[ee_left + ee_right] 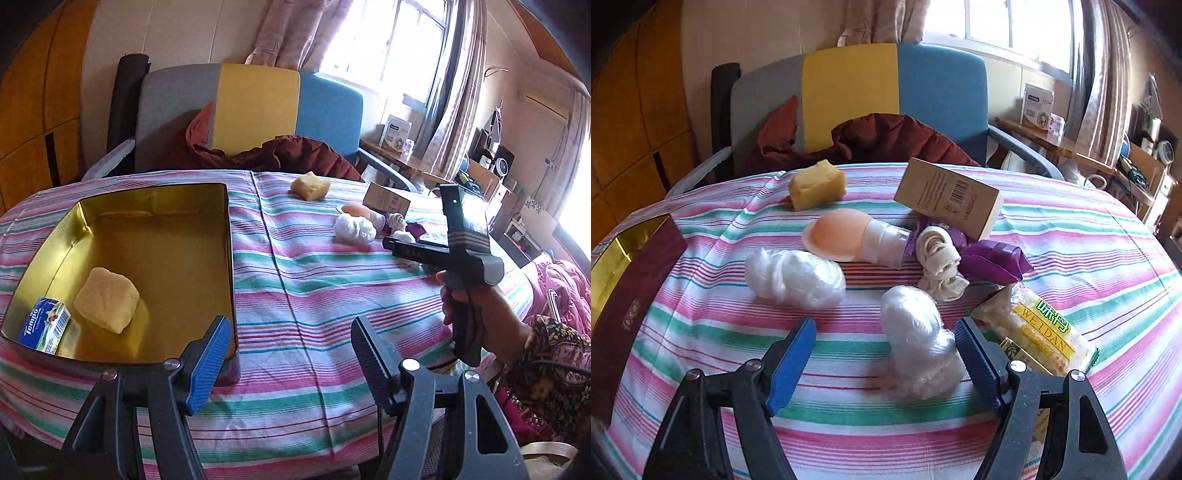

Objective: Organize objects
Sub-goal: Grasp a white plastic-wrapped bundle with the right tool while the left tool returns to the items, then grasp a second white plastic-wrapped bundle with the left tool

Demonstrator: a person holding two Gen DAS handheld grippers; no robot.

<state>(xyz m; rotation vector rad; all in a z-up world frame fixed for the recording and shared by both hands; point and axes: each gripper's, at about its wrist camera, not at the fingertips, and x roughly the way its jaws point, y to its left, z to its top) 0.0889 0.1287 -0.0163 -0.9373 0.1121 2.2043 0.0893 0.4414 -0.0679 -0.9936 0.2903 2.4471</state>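
A gold tin box (227, 236) on the striped table holds a yellow sponge (107, 304) and a Tempo tissue pack (44, 328). My left gripper (288, 354) is open and empty beside the tin's near right corner. My right gripper (886, 354) is open; a crumpled clear plastic bag (916, 339) lies between its fingers near the right finger, not gripped. Beyond lie another plastic bag (794, 277), a peach silicone cup on a clear bottle (842, 240), a yellow sponge (816, 188), a brown carton (949, 195), a cream cord bundle (940, 258), a purple object (993, 262) and a WEIDAN snack pack (1045, 332).
The tin's maroon side (631, 306) is at the left of the right wrist view. A chair with a maroon jacket (280, 155) stands behind the table. A side desk with boxes (399, 136) is at the right. The right hand-held gripper (461, 236) shows in the left wrist view.
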